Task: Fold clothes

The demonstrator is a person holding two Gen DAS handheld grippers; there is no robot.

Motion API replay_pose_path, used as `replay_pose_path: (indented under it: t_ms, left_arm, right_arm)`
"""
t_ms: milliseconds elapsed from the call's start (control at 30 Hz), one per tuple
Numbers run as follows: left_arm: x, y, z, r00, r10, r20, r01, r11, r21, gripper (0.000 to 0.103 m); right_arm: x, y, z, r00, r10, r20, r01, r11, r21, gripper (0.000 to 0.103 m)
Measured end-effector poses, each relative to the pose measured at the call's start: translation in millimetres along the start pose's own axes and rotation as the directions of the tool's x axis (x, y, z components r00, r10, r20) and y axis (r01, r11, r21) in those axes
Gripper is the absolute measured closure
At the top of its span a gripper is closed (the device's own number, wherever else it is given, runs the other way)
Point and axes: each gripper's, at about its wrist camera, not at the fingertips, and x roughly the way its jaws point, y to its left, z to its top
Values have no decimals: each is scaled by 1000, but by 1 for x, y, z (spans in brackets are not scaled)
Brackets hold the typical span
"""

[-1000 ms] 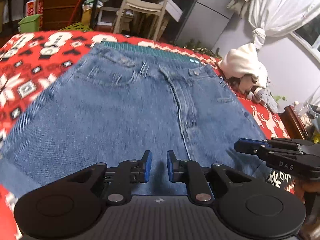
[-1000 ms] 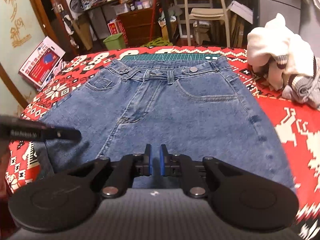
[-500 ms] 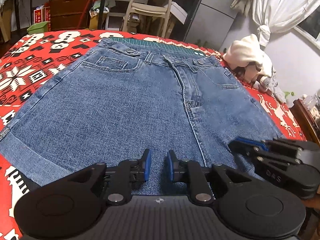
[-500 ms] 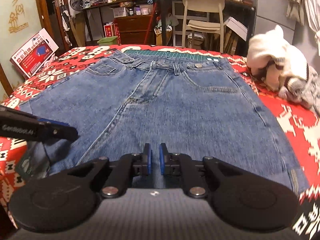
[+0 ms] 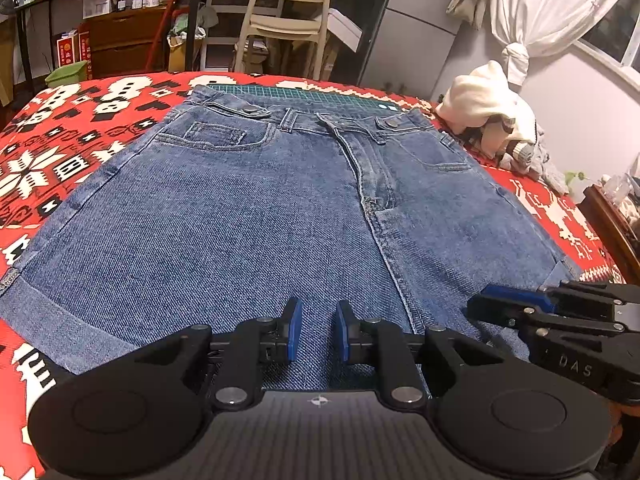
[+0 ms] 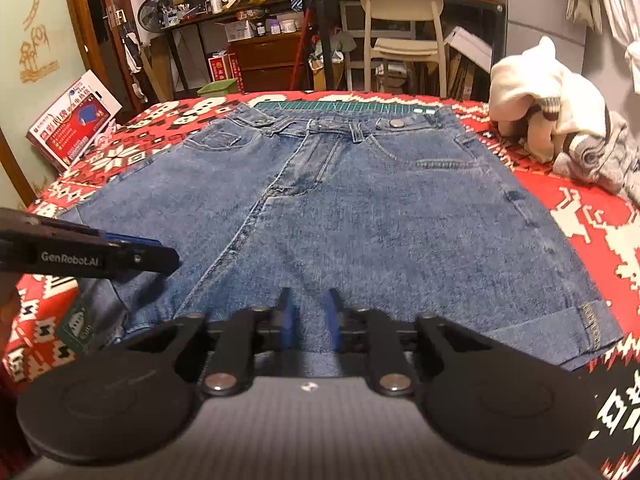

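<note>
Hovering just short of the denim shorts (image 5: 248, 216) hem, left gripper (image 5: 317, 334) and right gripper (image 6: 307, 318) slightly parted, empty, likely ready to pinch.

1 pr denim shorts (image 5: 248, 216), 2 grippers — left (image 5: 316, 334), right (image 6: 306, 320) — 1 chair (image 5: 292, 12), 1 blanket (image 5: 72, 136).

Red patterned blanket (image 5: 80, 136) covering the bed; denim shorts (image 5: 248, 216) lying flat at its centre, waistband overlapping a green cutting mat (image 5: 296, 92); bundled pale clothing (image 6: 560, 120) resting near the right edge.
</note>
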Motion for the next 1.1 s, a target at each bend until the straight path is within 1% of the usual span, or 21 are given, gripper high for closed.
replay_pose_path:
  t_ms: [167, 233, 333, 367, 433, 500, 567, 633, 667, 867, 967, 1100]
  left_arm:
    - [0, 5, 0, 1000, -23, 1, 23, 999, -28, 85]
    - [-1, 4, 0, 1000, -22, 1, 22, 999, -25, 85]
    - [-1, 2, 0, 1000, -15, -1, 15, 1000, -12, 85]
    - [-1, 2, 0, 1000, -13, -1, 13, 1000, -8, 85]
    - [0, 1, 0, 1000, -11, 0, 11, 1000, -4, 85]
    - [0, 1, 0, 1000, -12, 0, 12, 1000, -5, 85]
    - [0, 2, 0, 1000, -12, 1, 12, 1000, -5, 85]
    - [-1, 2, 0, 1000, -12, 2, 12, 1000, -5, 85]
    - [-1, 2, 0, 1000, -12, 2, 12, 1000, -5, 85]
    - [-1, 1, -1, 1000, -11, 0, 11, 1000, -2, 85]
    - [-1, 1, 0, 1000, -11, -1, 11, 1000, -1, 85]
    - [-1, -1, -1, 1000, -5, 0, 5, 1000, 8, 85]
  right_arm:
    - [1, -9, 1, 1000, -8, 16, 7, 999, 43, 89]
    - [5, -8, 4, 1000, -17, 21, 16, 999, 47, 88]
    - [10, -4, 12, 999, -27, 43, 25, 999, 34, 83]
    - [12, -2, 14, 998, -36, 51, 35, 999, 29, 83]
    - [17, -1, 16, 997, -53, 56, 52, 998, 23, 79]
    - [24, 0, 15, 996, -68, 51, 68, 998, 21, 78]
    - [26, 2, 12, 995, -76, 64, 76, 997, 3, 77]
    - [25, 5, 10, 995, -74, 64, 75, 997, -12, 72]
    - [23, 5, 9, 996, -69, 60, 70, 997, -11, 71]
    - [3, -6, -2, 998, -45, 45, 43, 999, 31, 71]
    - [-9, -18, -5, 996, -63, 56, 59, 995, 80, 71]
    - [-12, -34, -9, 993, -109, 39, 104, 989, 104, 71]
